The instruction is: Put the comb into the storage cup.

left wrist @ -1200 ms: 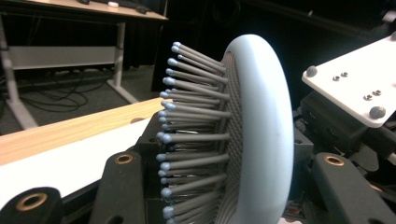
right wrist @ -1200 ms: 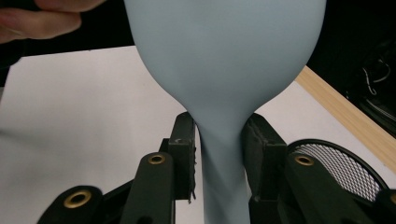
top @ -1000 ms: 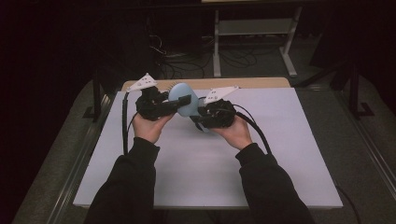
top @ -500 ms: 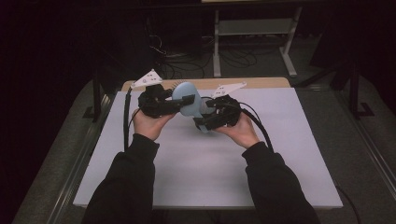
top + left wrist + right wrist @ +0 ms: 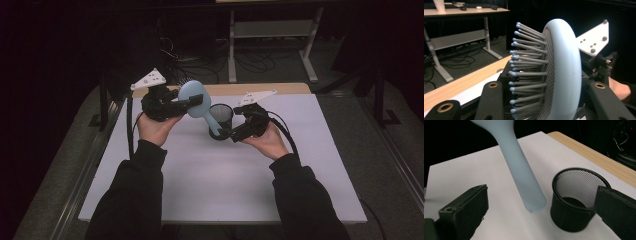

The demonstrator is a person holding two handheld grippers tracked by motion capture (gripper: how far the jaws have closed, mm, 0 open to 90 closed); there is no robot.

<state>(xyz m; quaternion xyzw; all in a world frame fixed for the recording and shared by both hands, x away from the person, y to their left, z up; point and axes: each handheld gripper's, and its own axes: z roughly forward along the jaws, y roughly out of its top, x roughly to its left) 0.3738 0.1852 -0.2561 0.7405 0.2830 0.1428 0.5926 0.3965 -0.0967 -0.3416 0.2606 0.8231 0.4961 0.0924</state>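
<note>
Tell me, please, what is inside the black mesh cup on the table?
The black mesh cup looks empty: bare mesh wall and part of its dark floor show. The near rim hides the rest. The pale blue hairbrush's handle hangs outside it.

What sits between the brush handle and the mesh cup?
Nothing visible. The brush is shut in the left claw by its head; its handle hangs free just beside the empty cup, and the right claw is open.

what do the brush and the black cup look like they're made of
The brush looks like moulded pale blue plastic, smooth and matte; its handle has the same even sheen. Its bristles seem to be grey plastic pins with rounded blue tips, set in a dotted grey pad, possibly rubber. The cup appears to be black wire mesh, likely metal, with a solid rim.
</note>
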